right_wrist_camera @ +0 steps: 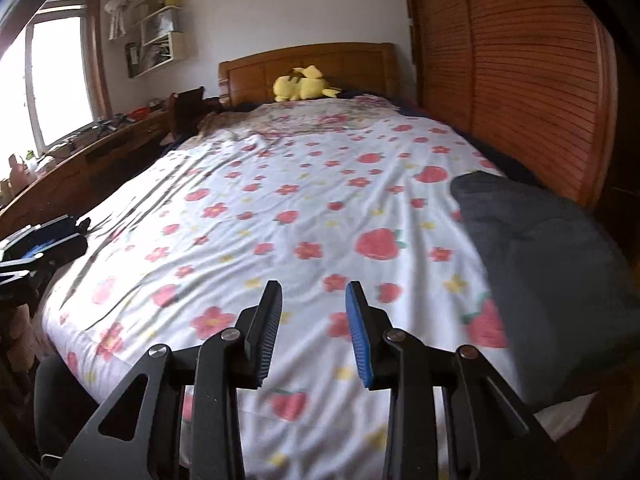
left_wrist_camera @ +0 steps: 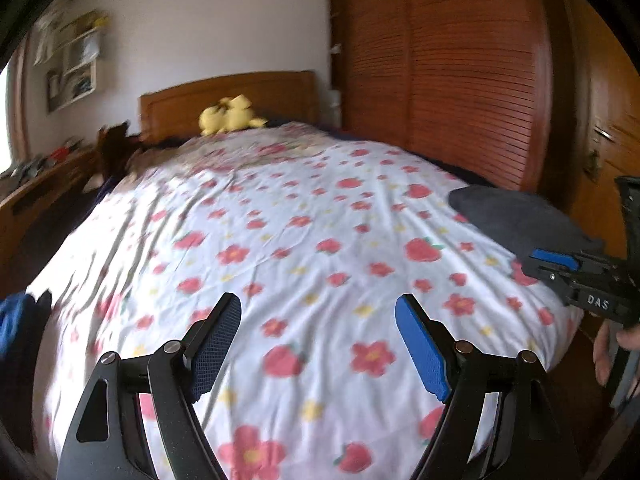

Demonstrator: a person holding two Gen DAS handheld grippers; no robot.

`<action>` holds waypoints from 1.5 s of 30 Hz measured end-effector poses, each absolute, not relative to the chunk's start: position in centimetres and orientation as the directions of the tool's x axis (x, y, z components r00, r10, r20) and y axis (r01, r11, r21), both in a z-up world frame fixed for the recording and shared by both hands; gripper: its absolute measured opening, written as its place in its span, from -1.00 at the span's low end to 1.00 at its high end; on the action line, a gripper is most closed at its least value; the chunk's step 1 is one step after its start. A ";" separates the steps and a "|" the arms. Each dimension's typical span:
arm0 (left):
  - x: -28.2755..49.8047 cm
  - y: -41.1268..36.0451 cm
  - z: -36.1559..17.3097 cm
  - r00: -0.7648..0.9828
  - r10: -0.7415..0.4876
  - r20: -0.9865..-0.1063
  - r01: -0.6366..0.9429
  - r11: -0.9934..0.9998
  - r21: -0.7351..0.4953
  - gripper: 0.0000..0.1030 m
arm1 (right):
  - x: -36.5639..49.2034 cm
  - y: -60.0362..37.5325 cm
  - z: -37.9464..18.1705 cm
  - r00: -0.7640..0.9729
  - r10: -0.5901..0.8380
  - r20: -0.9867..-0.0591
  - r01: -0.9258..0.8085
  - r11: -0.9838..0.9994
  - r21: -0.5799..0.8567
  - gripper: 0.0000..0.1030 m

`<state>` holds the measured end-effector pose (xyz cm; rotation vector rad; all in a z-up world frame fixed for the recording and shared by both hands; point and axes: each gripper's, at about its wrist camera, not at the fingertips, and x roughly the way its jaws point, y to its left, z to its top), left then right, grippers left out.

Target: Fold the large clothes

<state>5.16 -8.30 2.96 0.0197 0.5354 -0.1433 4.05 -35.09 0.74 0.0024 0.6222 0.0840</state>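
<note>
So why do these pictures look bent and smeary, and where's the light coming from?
Left wrist view: the fisheye lens bows the wardrobe, and motion blur smears the floral bedspread. Right wrist view: the window glares white, daylight streaks the bedspread's left side, and the dark garment looks soft-edged.

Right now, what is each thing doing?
Left gripper: fingers wide open, empty.
Right gripper: fingers open, empty.
Dark garment: lying bunched at the bed's right edge, untouched.
Flowered cover: spread out, wrinkled.
Yellow plush toy: lying by the headboard.
</note>
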 end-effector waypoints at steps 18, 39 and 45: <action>-1.6 -6.3 6.2 0.899 0.034 -0.437 -0.058 0.997 -0.043 0.57 | -0.4 -26.3 3.6 0.860 0.180 -0.477 -0.173 0.983 0.059 -0.35; -6.6 -5.6 7.1 0.937 0.085 -0.340 -0.108 0.993 -0.049 0.58 | -3.2 -24.1 7.0 0.892 0.217 -0.396 -0.214 0.975 0.053 -0.35; -6.7 -5.4 7.4 0.937 0.085 -0.339 -0.108 0.993 -0.049 0.58 | -3.2 -24.1 7.0 0.892 0.219 -0.396 -0.215 0.975 0.054 -0.35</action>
